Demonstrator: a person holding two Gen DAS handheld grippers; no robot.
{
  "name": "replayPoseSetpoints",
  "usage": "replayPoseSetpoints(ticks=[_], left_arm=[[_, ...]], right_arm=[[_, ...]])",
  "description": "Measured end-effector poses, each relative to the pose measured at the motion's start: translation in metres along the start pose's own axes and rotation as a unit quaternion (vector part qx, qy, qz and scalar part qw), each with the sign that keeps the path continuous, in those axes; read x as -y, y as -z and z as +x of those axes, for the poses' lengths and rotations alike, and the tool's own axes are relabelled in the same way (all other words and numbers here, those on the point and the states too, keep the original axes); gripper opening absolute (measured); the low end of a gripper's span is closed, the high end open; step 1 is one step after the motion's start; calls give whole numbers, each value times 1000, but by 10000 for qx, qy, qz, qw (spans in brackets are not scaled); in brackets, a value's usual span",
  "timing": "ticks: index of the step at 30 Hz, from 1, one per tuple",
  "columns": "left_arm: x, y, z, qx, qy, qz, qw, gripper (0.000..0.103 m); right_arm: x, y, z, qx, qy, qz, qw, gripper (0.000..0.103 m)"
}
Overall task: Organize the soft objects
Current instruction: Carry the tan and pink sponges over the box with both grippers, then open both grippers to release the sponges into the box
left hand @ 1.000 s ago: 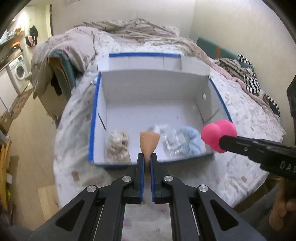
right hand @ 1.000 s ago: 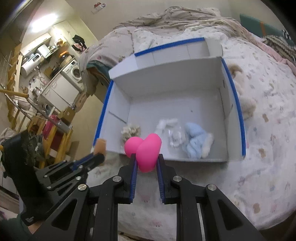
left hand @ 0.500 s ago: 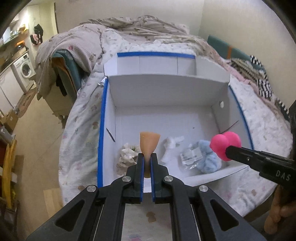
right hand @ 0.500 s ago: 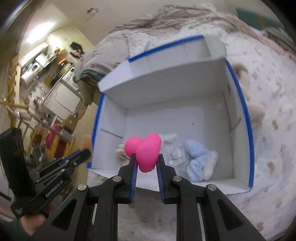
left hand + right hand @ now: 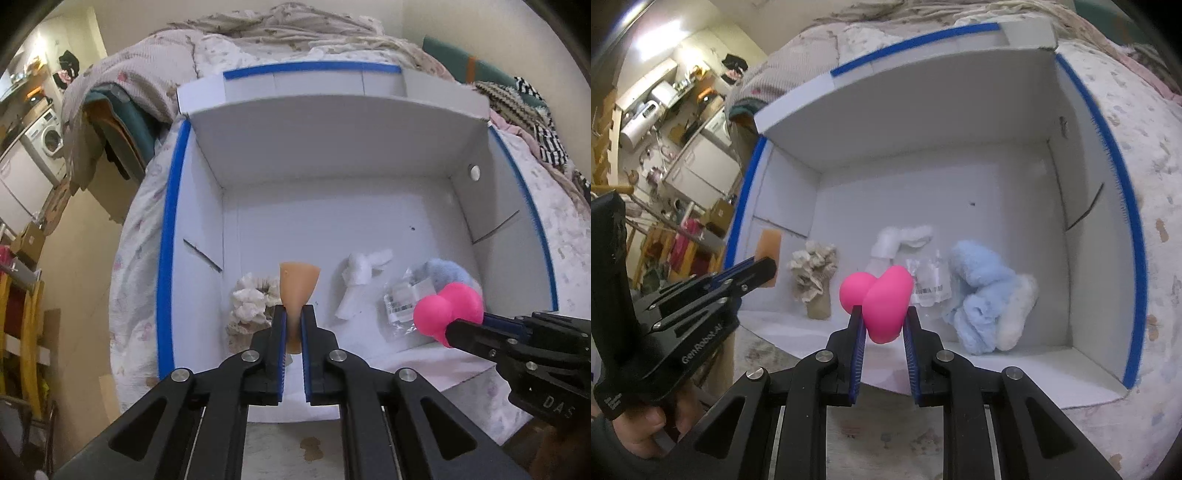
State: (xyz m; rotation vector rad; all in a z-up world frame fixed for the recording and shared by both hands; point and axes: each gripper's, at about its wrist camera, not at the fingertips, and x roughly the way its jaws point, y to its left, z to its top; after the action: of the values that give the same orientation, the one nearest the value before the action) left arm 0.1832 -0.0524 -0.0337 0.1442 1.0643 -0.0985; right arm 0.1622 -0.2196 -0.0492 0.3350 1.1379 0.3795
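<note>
The left gripper (image 5: 293,325) is clamped on a tan sponge piece (image 5: 298,286), which is squeezed thin between the blue pads. Its long axis runs along the fingers, with the wider flat end pointing away from the gripper toward the far wall of the box. The right gripper (image 5: 882,325) holds tight a pink heart-shaped soft toy (image 5: 882,299); the pointed tip sits down between the pads and the two round lobes point up and forward. Both grippers hang over the near edge of a white box (image 5: 332,155) with blue tape on its rims, which is open on top and lies on a bed with a flowered cover (image 5: 565,236). On the box floor, near the front, lie in a row a cream ruffled scrunchie (image 5: 251,299), a white cloth piece (image 5: 360,284), a clear plastic packet (image 5: 400,301) and a light blue fluffy item (image 5: 986,299). A hand (image 5: 642,428) grips the left gripper's handle.
</note>
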Motion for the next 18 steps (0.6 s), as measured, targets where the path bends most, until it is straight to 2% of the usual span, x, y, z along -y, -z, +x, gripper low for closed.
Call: replayPoseSetpoints(ticks=[4, 6, 9, 13, 15, 17, 18], left_arm=[[-1, 2, 10, -88, 14, -64, 9999, 7], [-4, 3, 12, -143, 49, -203, 9997, 13], [-8, 3, 10, -113, 86, -302, 9994, 15], [-10, 3, 3, -68, 25, -318, 9995, 32], [-16, 2, -8, 86, 68, -478, 9988, 43], [-18, 1, -15, 211, -40, -488, 9986, 64], [-19, 0, -20, 278, -96, -484, 9984, 66]], right_arm=[[0, -2, 6, -84, 9, 34, 10000, 22], [-1, -2, 8, -93, 18, 52, 9999, 22], [1, -2, 9, -142, -2, 112, 9998, 22], [3, -3, 7, -91, -46, 207, 9997, 23], [6, -2, 4, -45, -79, 294, 9995, 25], [7, -2, 1, 5, -87, 350, 9993, 32], [7, -2, 0, 37, -87, 361, 9993, 35]])
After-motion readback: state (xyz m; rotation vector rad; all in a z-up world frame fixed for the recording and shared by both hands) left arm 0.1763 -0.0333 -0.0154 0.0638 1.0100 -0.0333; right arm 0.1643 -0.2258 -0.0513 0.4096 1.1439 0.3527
